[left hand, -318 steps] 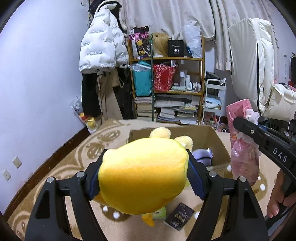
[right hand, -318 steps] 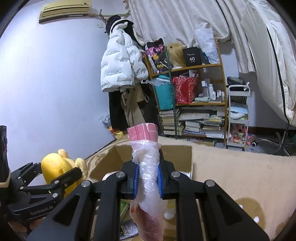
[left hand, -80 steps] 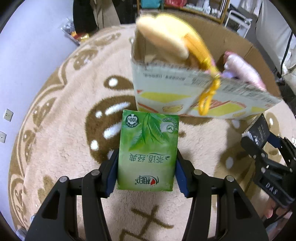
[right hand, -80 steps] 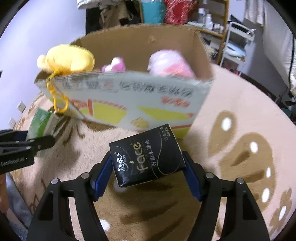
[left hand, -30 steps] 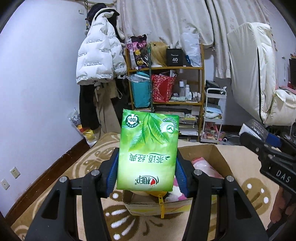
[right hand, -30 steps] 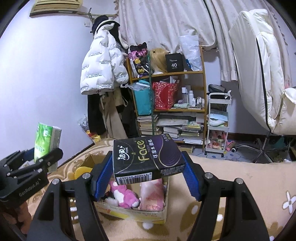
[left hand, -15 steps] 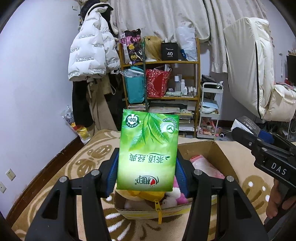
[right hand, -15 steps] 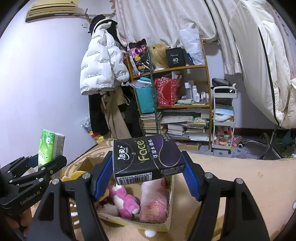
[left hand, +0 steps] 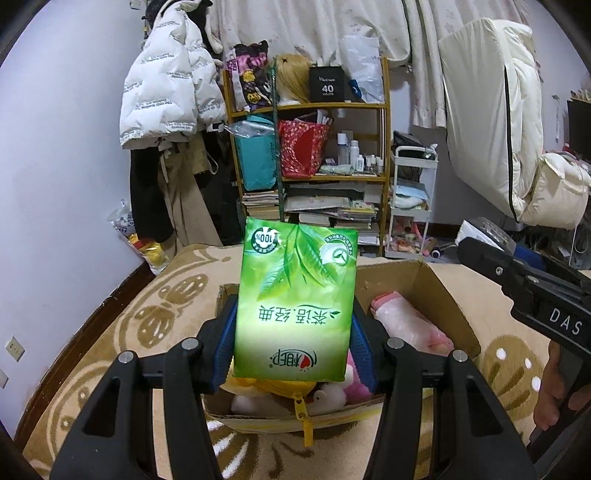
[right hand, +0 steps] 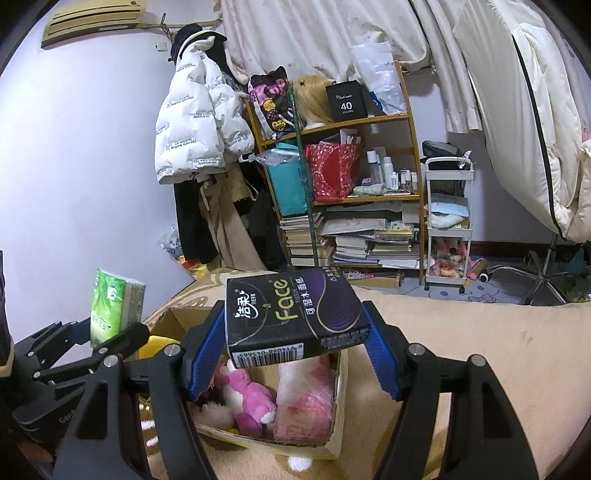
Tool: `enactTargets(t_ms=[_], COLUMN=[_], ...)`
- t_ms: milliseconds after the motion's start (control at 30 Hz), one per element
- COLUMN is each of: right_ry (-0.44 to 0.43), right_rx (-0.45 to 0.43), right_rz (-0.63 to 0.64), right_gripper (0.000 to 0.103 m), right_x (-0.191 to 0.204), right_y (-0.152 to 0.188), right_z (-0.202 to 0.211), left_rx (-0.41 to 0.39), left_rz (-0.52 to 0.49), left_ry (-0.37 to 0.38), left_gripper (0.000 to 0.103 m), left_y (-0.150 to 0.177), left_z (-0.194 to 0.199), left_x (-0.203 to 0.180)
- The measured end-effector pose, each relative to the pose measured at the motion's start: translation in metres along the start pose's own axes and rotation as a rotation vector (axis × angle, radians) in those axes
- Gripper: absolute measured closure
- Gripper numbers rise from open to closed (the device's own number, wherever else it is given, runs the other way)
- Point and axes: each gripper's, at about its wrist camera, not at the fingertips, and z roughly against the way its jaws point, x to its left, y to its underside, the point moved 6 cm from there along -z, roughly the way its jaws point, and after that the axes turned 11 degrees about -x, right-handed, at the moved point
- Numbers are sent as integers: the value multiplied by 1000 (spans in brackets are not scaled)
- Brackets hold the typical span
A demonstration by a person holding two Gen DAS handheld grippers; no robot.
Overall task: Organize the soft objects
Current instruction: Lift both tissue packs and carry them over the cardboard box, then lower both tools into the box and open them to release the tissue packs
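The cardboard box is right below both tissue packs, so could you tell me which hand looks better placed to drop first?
Probably the left: its green pack hangs over the cardboard box.

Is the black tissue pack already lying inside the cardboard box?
No, the black tissue pack is clamped between the right gripper's blue pads, above the cardboard box that holds the pink plush toy.

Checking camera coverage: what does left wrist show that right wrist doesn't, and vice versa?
Left wrist only: the green pack's printed face, clamped in the left gripper, and fingers on the other tool's handle. Right wrist only: the black pack clamped in the right gripper, the pink plush and a wall air conditioner. Both: the box, the pink bag inside it, shelf, white jacket.
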Motion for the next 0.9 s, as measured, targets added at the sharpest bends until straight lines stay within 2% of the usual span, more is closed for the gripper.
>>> enactTargets(t_ms=[300, 667, 767, 833, 900], right_ry=[-21, -76, -79, -89, -90], right_rx=[49, 136, 146, 150, 155], right_rz=[-26, -119, -123, -117, -103], right_gripper=[29, 28, 28, 28, 28], right_x=[-1, -7, -6, -5, -2], right_y=[10, 32, 35, 36, 38], right_z=[-7, -20, -21, -21, -21], left_rx=[42, 76, 93, 98, 102], left_rz=[-8, 3, 7, 12, 16], left_ry=[18, -7, -23, -37, -52], left_gripper=[50, 46, 42, 33, 33], left_y=[10, 20, 23, 24, 25], left_z=[-11, -15, -13, -11, -6], left_x=[-4, 4, 7, 10, 14])
